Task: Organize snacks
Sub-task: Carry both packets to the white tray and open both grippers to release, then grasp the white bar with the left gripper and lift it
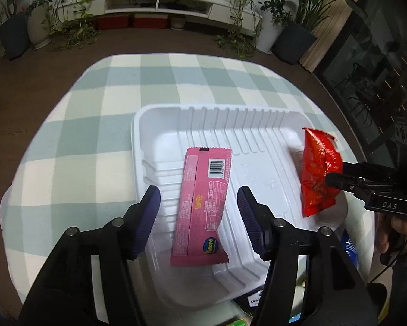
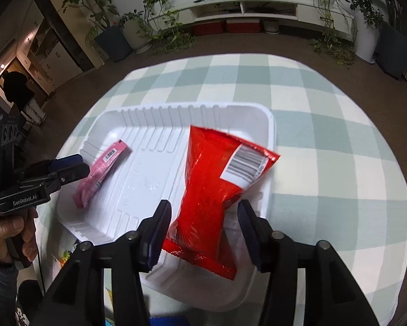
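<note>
Both snacks lie in the white tray: pink packet left, red bag right. Left gripper and right gripper have jaws spread; next probably fetch another snack.

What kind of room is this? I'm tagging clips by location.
Most likely a home living room: a long white media shelf along the far wall, potted plants on the floor, and a table under a green-checked cloth holding a white tray of snacks.

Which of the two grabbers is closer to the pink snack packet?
Left. The left gripper has its open fingers either side of the pink packet in the white tray; the right gripper straddles the red packet across the tray.
</note>
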The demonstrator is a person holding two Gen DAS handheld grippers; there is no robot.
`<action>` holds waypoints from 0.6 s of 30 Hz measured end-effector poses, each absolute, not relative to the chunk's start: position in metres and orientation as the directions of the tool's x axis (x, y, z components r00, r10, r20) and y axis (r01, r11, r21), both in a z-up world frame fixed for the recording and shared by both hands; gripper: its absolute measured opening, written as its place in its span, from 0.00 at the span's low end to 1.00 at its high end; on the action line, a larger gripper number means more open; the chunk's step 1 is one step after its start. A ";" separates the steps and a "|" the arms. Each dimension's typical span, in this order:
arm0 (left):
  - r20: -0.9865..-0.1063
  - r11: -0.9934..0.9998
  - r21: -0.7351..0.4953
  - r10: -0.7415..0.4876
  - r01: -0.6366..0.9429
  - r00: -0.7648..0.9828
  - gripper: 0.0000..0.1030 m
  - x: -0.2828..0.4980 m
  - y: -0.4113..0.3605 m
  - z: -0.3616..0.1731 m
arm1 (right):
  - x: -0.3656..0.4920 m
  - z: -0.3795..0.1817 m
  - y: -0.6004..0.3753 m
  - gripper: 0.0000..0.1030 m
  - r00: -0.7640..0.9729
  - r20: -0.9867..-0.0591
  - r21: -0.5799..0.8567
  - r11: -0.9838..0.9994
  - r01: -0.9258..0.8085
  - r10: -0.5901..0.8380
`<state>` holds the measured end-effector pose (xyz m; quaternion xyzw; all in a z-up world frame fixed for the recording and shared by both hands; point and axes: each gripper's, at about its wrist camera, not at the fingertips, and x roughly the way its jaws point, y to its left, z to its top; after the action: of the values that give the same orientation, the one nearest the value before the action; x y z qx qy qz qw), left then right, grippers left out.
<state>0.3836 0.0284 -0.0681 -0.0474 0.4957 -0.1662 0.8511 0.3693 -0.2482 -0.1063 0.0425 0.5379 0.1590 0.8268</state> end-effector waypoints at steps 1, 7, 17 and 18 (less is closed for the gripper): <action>-0.819 0.939 -0.253 -0.337 0.235 0.464 0.56 0.379 0.030 -0.061 | 0.366 -0.100 -0.250 0.52 0.382 -0.871 0.241 0.946 -0.216 0.309; -0.749 0.925 -0.253 -0.373 0.284 0.548 0.84 0.330 0.038 -0.014 | 0.323 -0.038 -0.273 0.69 0.485 -0.795 0.295 0.931 -0.216 0.364; -0.652 0.963 -0.129 -0.261 0.235 0.711 1.00 0.180 0.060 0.021 | 0.182 0.022 -0.289 0.93 0.642 -0.557 0.483 0.834 -0.265 0.527; -0.666 0.970 -0.150 -0.244 0.194 0.705 1.00 0.167 0.064 0.017 | 0.172 0.022 -0.288 0.93 0.643 -0.557 0.483 0.835 -0.264 0.526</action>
<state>0.1668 0.0640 0.0166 -0.0342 0.3652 -0.1186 0.9227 0.1719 -0.2876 0.0216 0.1820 0.3591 0.2224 0.8880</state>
